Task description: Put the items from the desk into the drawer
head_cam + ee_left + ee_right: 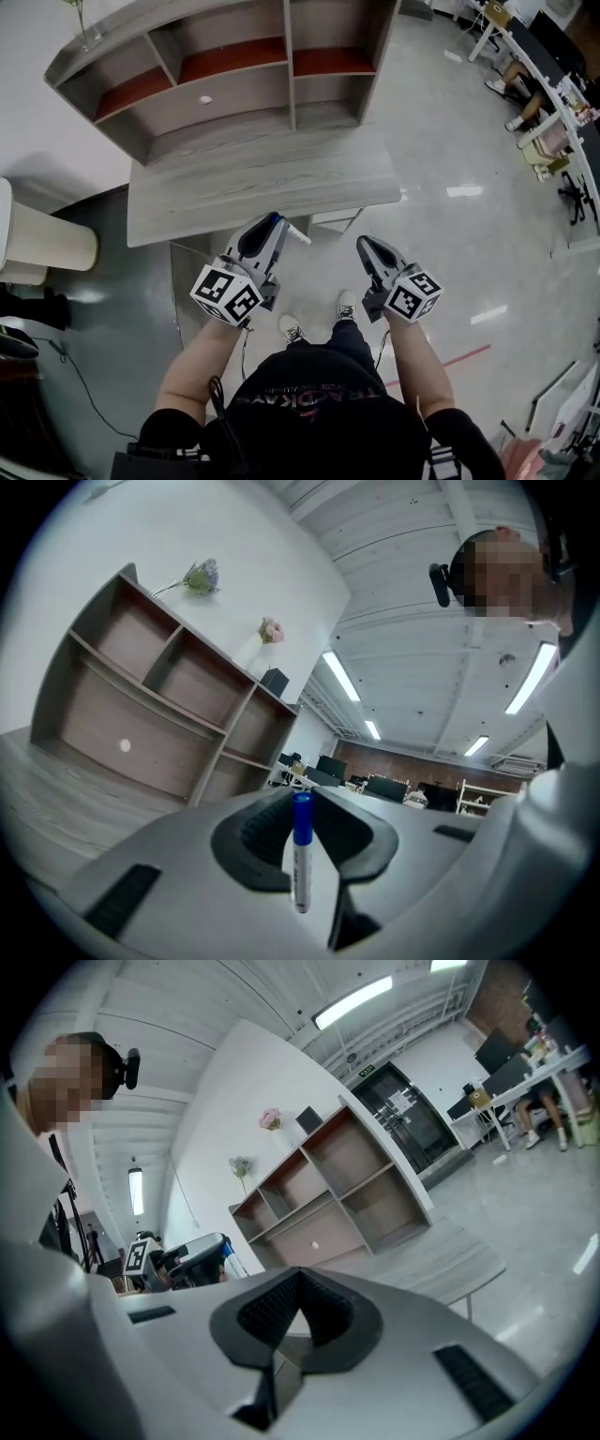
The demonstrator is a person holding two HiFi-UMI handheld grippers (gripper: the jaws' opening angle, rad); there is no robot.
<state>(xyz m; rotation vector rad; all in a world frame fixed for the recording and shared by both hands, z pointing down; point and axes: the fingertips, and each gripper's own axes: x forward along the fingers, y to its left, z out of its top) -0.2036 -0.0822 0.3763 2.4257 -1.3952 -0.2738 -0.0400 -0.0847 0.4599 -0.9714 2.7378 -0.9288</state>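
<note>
A white marker with a blue cap [301,850] stands upright between the jaws of my left gripper [302,841], which is shut on it. In the head view this left gripper [273,226] hangs just in front of the grey desk's front edge [262,202], and the marker [298,235] sticks out to its right. My right gripper [367,247] is beside it over the floor, its jaws shut with nothing between them [298,1314]. The desk top [281,169] shows no loose items. A pale drawer front [334,219] peeks out under the desk edge.
A grey shelf unit with red-brown boards [234,66] stands on the back of the desk, a small white round thing [205,98] on its lower level. A cream seat [47,244] is at the left. Office desks and chairs [548,103] stand far right. The person's feet [319,319] are below the grippers.
</note>
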